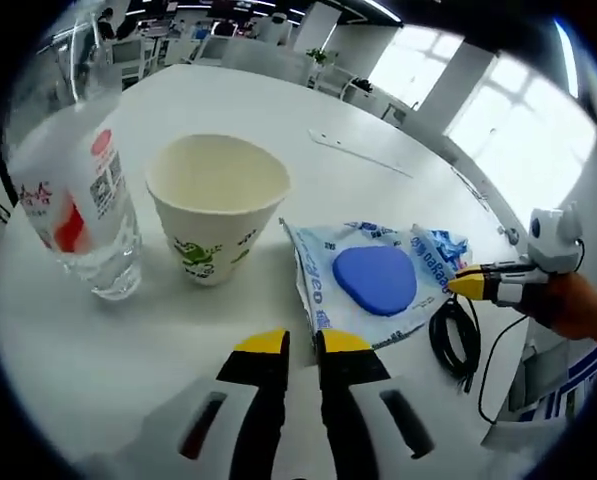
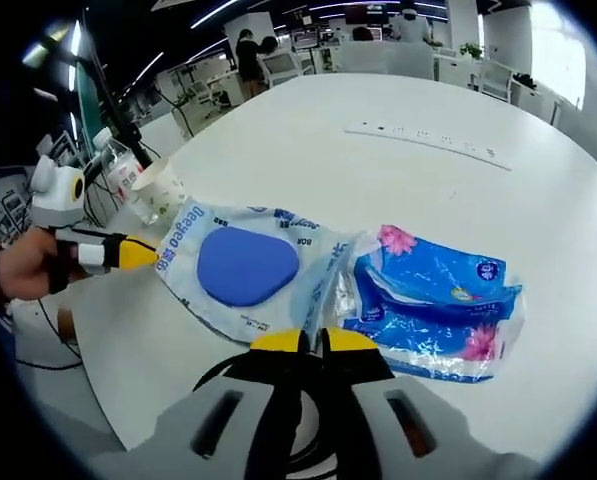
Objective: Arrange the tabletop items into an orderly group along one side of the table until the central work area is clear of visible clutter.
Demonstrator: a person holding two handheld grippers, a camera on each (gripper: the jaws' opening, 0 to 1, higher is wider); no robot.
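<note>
white table [image 1: 378,120] holds cup [image 1: 218,205] beside bottle [image 1: 78,200]; both tongs pressed together, empty.

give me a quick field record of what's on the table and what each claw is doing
surface: round white table
bottle: clear plastic water bottle, upright, beside cup
cup: paper cup, upright, looks empty
wipes: pack with blue lid, flat
tissues: blue floral pack, flat, touching the wipes pack
power strip: white power strip, far side of table
left claw: jaws nearly shut, empty, at the wipes pack's edge
right claw: jaws shut, at the near edge of the wipes pack, grip unclear
</note>
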